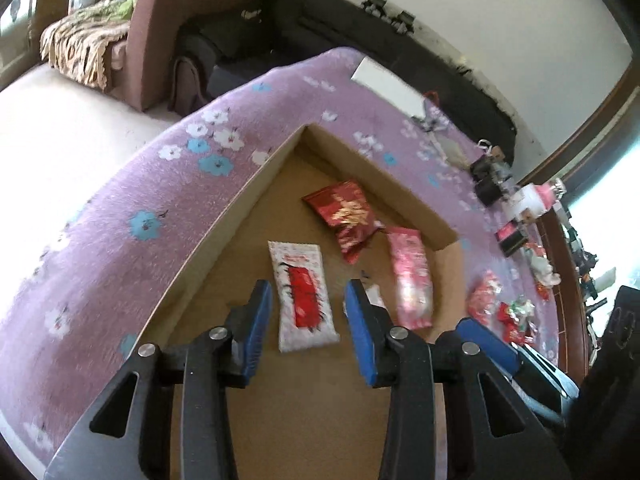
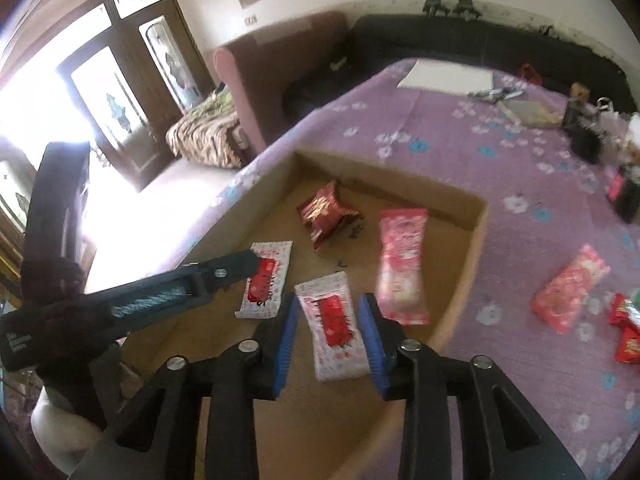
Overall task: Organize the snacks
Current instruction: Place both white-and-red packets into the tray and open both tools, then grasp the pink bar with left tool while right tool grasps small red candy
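The cardboard box (image 2: 476, 240) sits on the purple flowered cloth (image 2: 460, 148) and holds the sorted snacks: in the right wrist view, 2 white sachets with red labels, 1 dark red packet (image 2: 326, 212) and 1 long pink packet (image 2: 400, 264).

The right gripper (image 2: 329, 338) hangs over the nearer white sachet (image 2: 335, 330), jaws spread wide to either side of it. Motion blur makes it uncertain whether the sachet lies on the box floor or is falling toward it.

The left gripper (image 1: 307, 334) is likewise wide apart and empty, above the other white sachet (image 1: 303, 300).

Judgement: the step in hand is depositing snacks into the box, and both tools appear to be at the release stage.

Outstanding items lie on the cloth outside the box, to the right: a pink packet (image 2: 570, 288) and small red wrapped pieces (image 2: 626, 332).

The next move calls for lifting 1 gripper clear of the box wall, carrying it to those loose items and closing squarely across a packet's narrow width.
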Tool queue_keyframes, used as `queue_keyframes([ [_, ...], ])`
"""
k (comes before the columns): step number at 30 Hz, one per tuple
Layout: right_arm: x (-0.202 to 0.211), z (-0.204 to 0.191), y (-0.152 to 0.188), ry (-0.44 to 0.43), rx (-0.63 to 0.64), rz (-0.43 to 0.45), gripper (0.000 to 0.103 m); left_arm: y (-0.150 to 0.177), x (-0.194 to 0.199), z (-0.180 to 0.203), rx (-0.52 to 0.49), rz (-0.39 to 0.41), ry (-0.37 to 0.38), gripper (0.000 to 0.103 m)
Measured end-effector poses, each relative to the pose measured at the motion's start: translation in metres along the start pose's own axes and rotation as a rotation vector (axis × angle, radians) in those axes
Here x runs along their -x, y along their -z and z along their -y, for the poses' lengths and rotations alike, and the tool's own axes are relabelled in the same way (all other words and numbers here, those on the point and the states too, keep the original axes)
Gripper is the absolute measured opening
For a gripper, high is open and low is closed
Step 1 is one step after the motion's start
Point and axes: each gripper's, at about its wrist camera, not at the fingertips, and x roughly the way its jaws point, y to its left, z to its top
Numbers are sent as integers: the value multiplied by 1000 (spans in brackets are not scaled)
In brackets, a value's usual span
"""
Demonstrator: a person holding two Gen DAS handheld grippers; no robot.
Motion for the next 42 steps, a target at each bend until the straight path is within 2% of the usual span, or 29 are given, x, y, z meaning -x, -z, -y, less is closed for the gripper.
queue_keyframes([
  [2,18,9,5,-3,-15,30,36,5,10,6,-8,21,14,43],
  [4,32,21,10,8,-35,52,36,12,22,14,-11,45,24,62],
  [7,52,42,17,32,-73,85,38,22,34,29,-32,65,45,63],
  [12,84,91,31,79,-154,128,41,40,34,59,-90,33,75,63],
  [16,114,148,48,139,-263,166,42,51,33,76,-120,25,89,63],
  [20,145,216,72,210,-403,203,42,62,17,101,-170,-17,106,63],
  [25,152,270,95,235,-521,197,45,78,-1,130,-226,-69,118,63],
  [30,133,282,101,196,-540,169,45,91,-14,152,-296,-108,110,63],
  [35,110,277,89,168,-513,157,45,93,-18,164,-337,-109,91,63],
  [37,100,274,81,161,-497,147,49,90,-23,168,-340,-112,83,63],
  [42,75,258,67,214,-415,120,54,80,-33,177,-345,-109,65,63],
])
